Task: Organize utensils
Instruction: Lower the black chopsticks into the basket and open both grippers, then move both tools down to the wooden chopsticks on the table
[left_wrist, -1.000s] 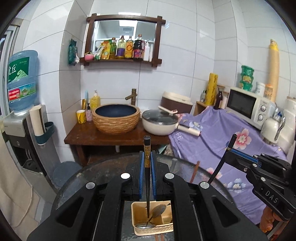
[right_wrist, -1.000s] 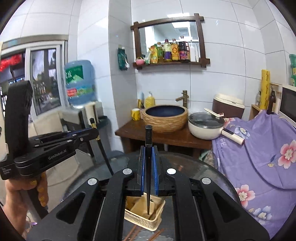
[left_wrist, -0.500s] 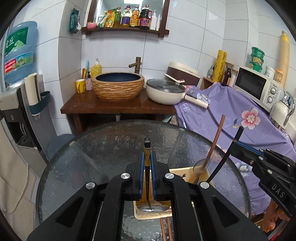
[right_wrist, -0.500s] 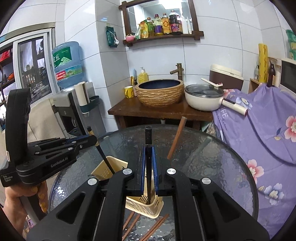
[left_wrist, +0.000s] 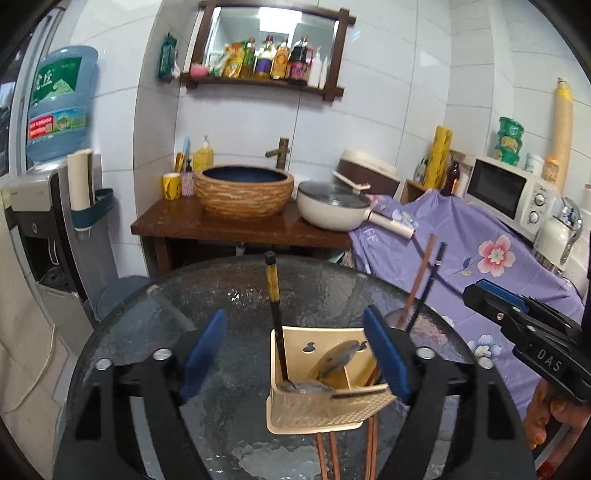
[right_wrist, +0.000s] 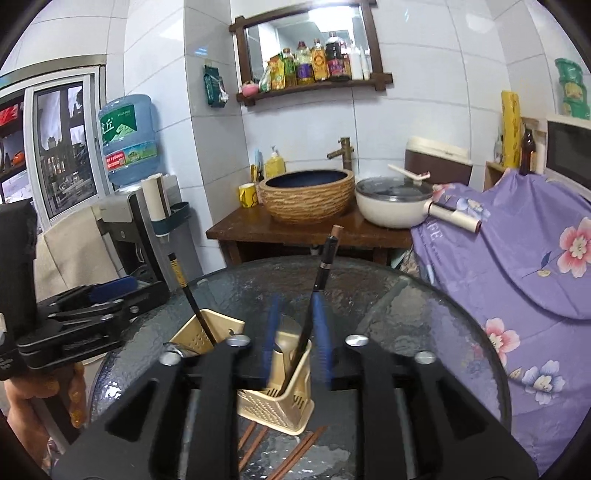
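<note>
A beige utensil caddy (left_wrist: 314, 410) (right_wrist: 284, 402) stands on the round glass table (left_wrist: 221, 295), with spoons (left_wrist: 340, 356) inside. My left gripper (left_wrist: 294, 314) is opening wide around the caddy. A gold-banded black chopstick (left_wrist: 272, 291) (right_wrist: 188, 291) stands free in it, touching neither pad. My right gripper (right_wrist: 295, 301) is opening, its blue pads blurred. Between them a second black chopstick (right_wrist: 321, 269) (left_wrist: 430, 280) leans in the caddy close to the right pad, beside a brown chopstick (left_wrist: 419, 277).
Several loose brown chopsticks (left_wrist: 332, 454) (right_wrist: 295, 450) lie on the glass under the caddy's near side. Behind the table are a wooden stand with a basin (left_wrist: 243, 192) and a pot (left_wrist: 332, 210). A purple flowered cloth (left_wrist: 461, 258) covers the counter at right.
Both grippers sank toward the caddy and went from shut on a black chopstick each to open. The two chopsticks now stand in the caddy.
</note>
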